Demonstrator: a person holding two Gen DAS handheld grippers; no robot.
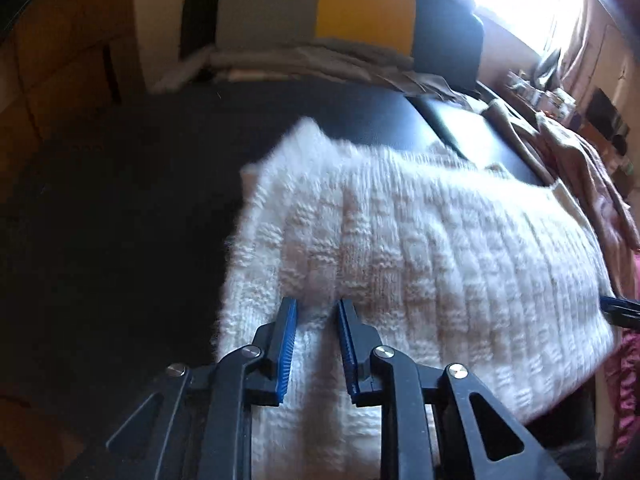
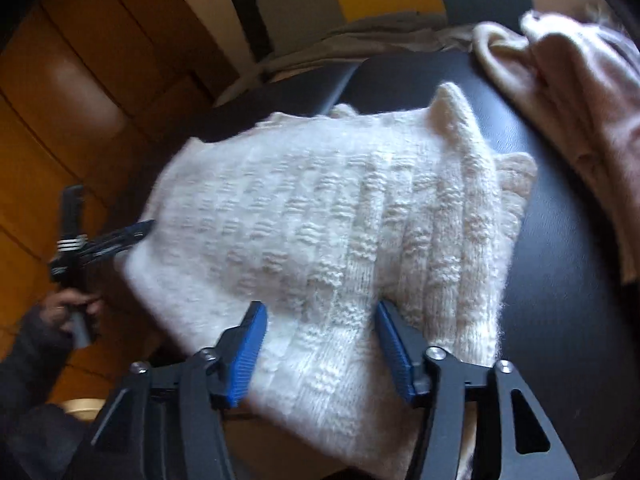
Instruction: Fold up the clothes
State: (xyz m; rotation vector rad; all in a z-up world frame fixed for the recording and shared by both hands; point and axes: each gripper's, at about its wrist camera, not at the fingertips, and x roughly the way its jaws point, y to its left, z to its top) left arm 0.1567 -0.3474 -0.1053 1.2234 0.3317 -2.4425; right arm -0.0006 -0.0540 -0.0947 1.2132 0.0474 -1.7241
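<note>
A white knit sweater (image 1: 420, 248) lies folded on a dark table (image 1: 120, 200). In the left wrist view my left gripper (image 1: 315, 308) sits at the sweater's near left edge, its blue pads close together with knit fabric pinched between them. The right wrist view shows the same sweater (image 2: 320, 208), with my right gripper (image 2: 320, 312) at its near edge. Its fingers stand wide apart with fabric lying between them. The left gripper (image 2: 136, 234) shows at the sweater's left edge, held by a hand (image 2: 68, 304). The right gripper's tip (image 1: 618, 308) peeks in at the far right.
A pale pink garment (image 2: 580, 92) is heaped on the table's (image 2: 560, 300) far right. Folded grey cloth (image 1: 304, 56) lies at the back under a grey and yellow cushion (image 1: 316, 8). Wooden floor (image 2: 60, 100) lies left of the table.
</note>
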